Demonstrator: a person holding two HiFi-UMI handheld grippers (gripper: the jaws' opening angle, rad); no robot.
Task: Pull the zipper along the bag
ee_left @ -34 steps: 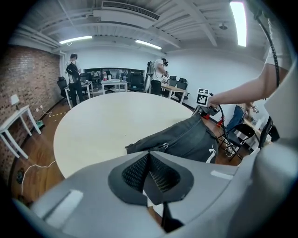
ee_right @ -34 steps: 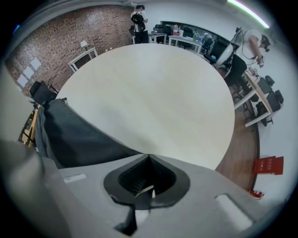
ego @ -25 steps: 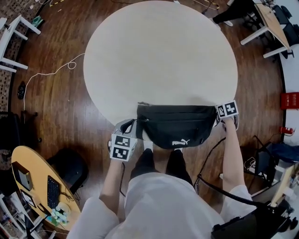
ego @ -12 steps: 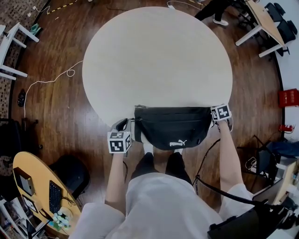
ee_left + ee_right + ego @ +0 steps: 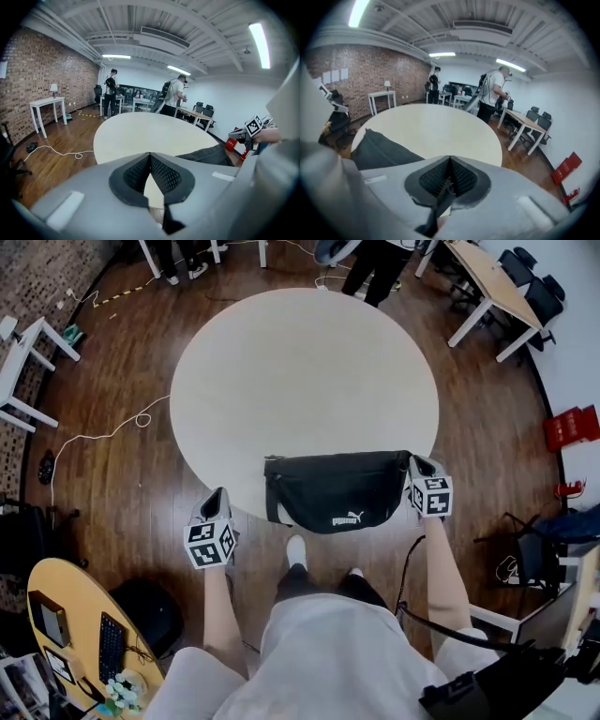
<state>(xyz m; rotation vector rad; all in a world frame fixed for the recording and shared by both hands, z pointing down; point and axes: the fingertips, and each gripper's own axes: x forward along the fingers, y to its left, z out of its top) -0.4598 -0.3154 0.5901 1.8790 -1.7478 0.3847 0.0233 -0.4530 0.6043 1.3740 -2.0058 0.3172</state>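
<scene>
**Bag held, zip not yet**

Head view: the bag (image 5: pixel 337 491) sits at the near edge of the table (image 5: pixel 300 362). The right gripper (image 5: pixel 417 467) is at its right end. The left gripper (image 5: pixel 217 495) hangs well apart.

Left gripper view: jaws closing tight on nothing.

Right gripper view: jaws pinch a thin black strip (image 5: pixel 440 201), maybe the strap.

Next, I think, the left one must find the zip, which is too small to see here.

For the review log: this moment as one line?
left gripper: closing shut, empty, clear of bag | right gripper: shut on black strip | bag: table edge
</scene>
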